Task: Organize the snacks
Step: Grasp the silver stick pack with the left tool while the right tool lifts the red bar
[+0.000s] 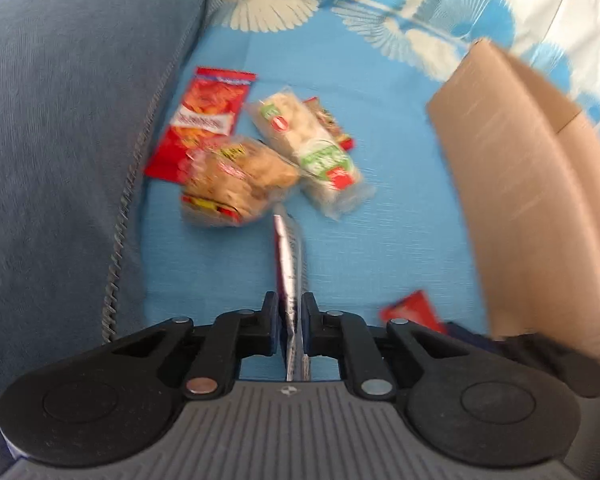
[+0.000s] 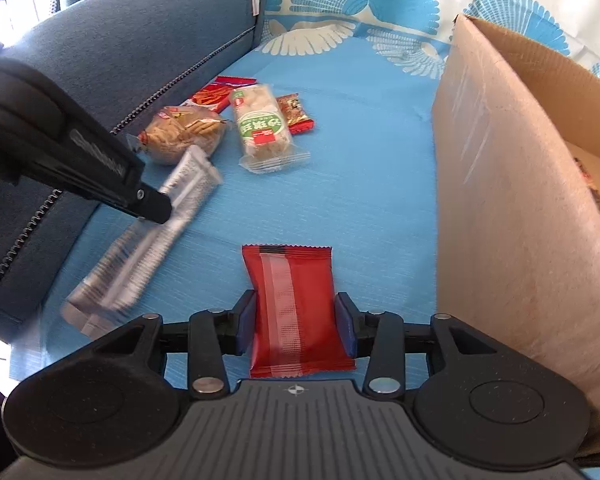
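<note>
Right gripper (image 2: 296, 322): jaws part-way in, blue pads pressed on both long sides of a red snack packet (image 2: 294, 312), seam side up. Packet sticks out past the fingertips, above the blue bedspread (image 2: 360, 200).

Left gripper (image 1: 291, 312): jaws narrow, clamped on a thin silver snack packet (image 1: 288, 264) held edge-on, tip pointing far. From the right wrist view the same silver packet (image 2: 148, 240) hangs long and blurred below the left gripper's finger (image 2: 140, 196), over the left near part of the bedspread.

Open room: a wide bare strip of bedspread runs near to far between the two grippers and on toward the far patterned border. No items in it.

Right edge: cardboard box (image 2: 500, 184), tall side wall just right of the red packet, top open, dark contents inside too blurred to name. Its near corner sits close to the right gripper.

Left edge: blue-grey cushion (image 2: 120, 60) with a zipper seam, right against the bedspread.

Far left, by the cushion: cluster of loose snacks, touching or overlapping. Clear bag of crackers (image 2: 182, 134), clear white-and-green packet (image 2: 262, 124), red chip packet (image 1: 204, 120) lying flat against the cushion, small red packet (image 2: 296, 114) half under the white-and-green one.
</note>
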A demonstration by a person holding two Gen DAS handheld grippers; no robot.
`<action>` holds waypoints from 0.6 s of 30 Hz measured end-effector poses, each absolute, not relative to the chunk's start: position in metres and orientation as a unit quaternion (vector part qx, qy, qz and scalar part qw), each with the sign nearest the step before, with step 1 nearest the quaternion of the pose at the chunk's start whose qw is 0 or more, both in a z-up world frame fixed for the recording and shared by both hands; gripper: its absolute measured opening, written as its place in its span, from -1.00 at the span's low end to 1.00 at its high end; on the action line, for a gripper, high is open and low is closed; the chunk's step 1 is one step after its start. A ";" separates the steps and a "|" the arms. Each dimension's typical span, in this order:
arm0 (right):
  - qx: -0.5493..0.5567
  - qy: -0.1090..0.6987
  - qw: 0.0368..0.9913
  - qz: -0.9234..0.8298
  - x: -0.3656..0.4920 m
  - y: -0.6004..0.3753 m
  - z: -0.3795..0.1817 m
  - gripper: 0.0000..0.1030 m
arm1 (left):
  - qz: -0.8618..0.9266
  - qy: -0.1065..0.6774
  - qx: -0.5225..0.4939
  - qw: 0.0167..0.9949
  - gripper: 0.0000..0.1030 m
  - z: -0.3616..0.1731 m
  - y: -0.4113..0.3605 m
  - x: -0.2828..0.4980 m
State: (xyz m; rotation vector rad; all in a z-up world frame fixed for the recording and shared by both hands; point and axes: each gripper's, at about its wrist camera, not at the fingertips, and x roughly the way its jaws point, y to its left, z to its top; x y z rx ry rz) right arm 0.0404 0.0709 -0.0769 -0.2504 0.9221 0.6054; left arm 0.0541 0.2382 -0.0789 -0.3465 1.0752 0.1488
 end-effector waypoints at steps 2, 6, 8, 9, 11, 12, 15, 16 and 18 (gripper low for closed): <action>-0.106 0.444 0.841 0.290 0.043 0.070 -0.077 -0.06 | 0.073 0.517 -0.162 0.838 -0.67 -0.082 0.241 0.054; -0.090 0.453 0.837 0.293 0.046 0.070 -0.078 0.03 | 0.080 0.511 -0.174 0.838 -0.24 -0.080 0.244 0.052; -0.095 0.453 0.836 0.296 0.046 0.072 -0.079 0.08 | 0.076 0.511 -0.177 0.838 -0.20 -0.079 0.240 0.054; -0.099 0.452 0.835 0.298 0.046 0.073 -0.080 0.10 | 0.071 0.514 -0.175 0.836 -0.20 -0.080 0.237 0.056; -0.108 0.450 0.834 0.302 0.044 0.076 -0.081 0.18 | 0.064 0.525 -0.156 0.834 -0.17 -0.082 0.228 0.061; -0.113 0.448 0.833 0.303 0.044 0.077 -0.082 0.19 | 0.062 0.530 -0.143 0.833 -0.17 -0.083 0.223 0.063; -0.121 0.445 0.833 0.306 0.042 0.079 -0.083 0.21 | 0.064 0.546 -0.102 0.829 -0.16 -0.088 0.209 0.070; -0.124 0.444 0.833 0.305 0.042 0.079 -0.082 0.17 | 0.066 0.550 -0.091 0.828 -0.16 -0.090 0.206 0.071; -0.128 0.440 0.836 0.301 0.043 0.078 -0.082 0.03 | 0.069 0.555 -0.076 0.826 -0.16 -0.094 0.201 0.073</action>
